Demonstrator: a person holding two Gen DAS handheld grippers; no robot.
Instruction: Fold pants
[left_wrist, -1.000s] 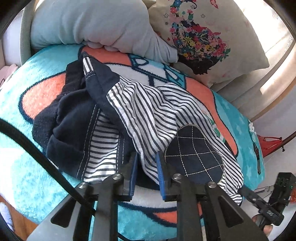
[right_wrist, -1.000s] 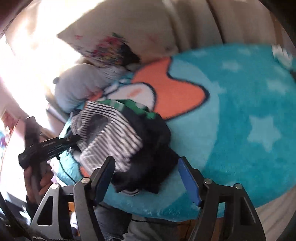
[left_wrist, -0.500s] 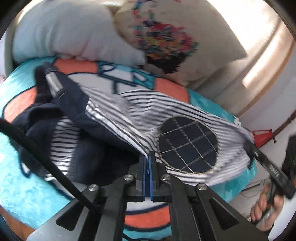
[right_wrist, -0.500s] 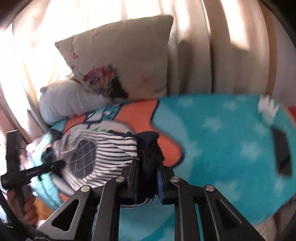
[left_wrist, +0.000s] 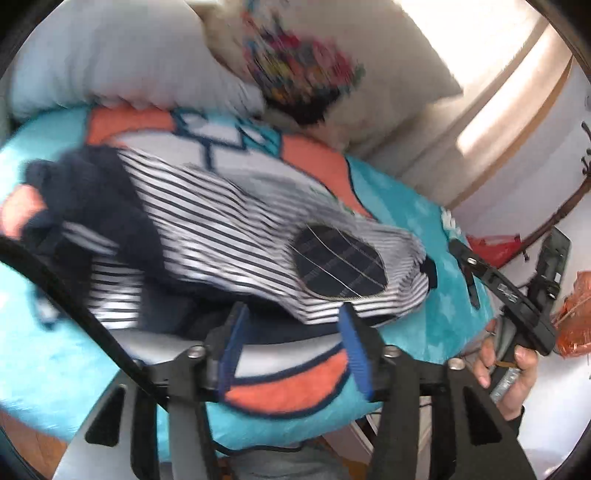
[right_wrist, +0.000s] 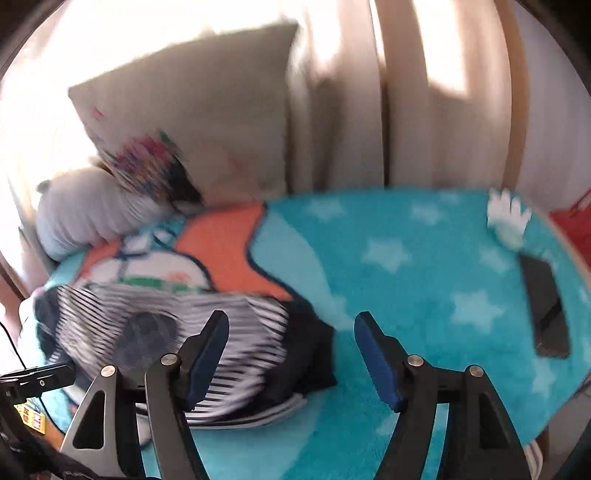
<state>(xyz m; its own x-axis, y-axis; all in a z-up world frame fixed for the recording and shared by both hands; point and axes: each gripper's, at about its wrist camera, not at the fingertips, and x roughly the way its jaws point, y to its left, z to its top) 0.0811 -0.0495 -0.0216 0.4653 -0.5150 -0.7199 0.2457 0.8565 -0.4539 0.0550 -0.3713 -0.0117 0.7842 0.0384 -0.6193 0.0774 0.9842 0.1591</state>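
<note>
Left wrist view, motion-blurred: the navy and white striped pants with a quilted navy oval patch (left_wrist: 236, 236) lie bunched on the fluffy turquoise blanket with orange and white cartoon print (left_wrist: 406, 221), spread from the left side toward the middle. The left gripper (left_wrist: 291, 332) has blue pads apart and opening; no cloth between them, the pants' near edge sits just beyond the fingertips. A grey-blue pillow (left_wrist: 110, 59) and a cream cushion with a floral print (left_wrist: 332, 66) lean at the far end. At right, a hand (left_wrist: 509, 376) holds the right gripper (left_wrist: 480, 269), seen from the side off the blanket's edge.

Right wrist view, also blurred: the right gripper's jaws are wide and opening, nothing clamped. The pants sit behind its left finger (right_wrist: 207, 350) and partly in the gap, untouched as far as visible. A flat black rectangular object (right_wrist: 546, 306) lies on the blanket at right. The left gripper's black tip pokes in at the lower left edge.
</note>
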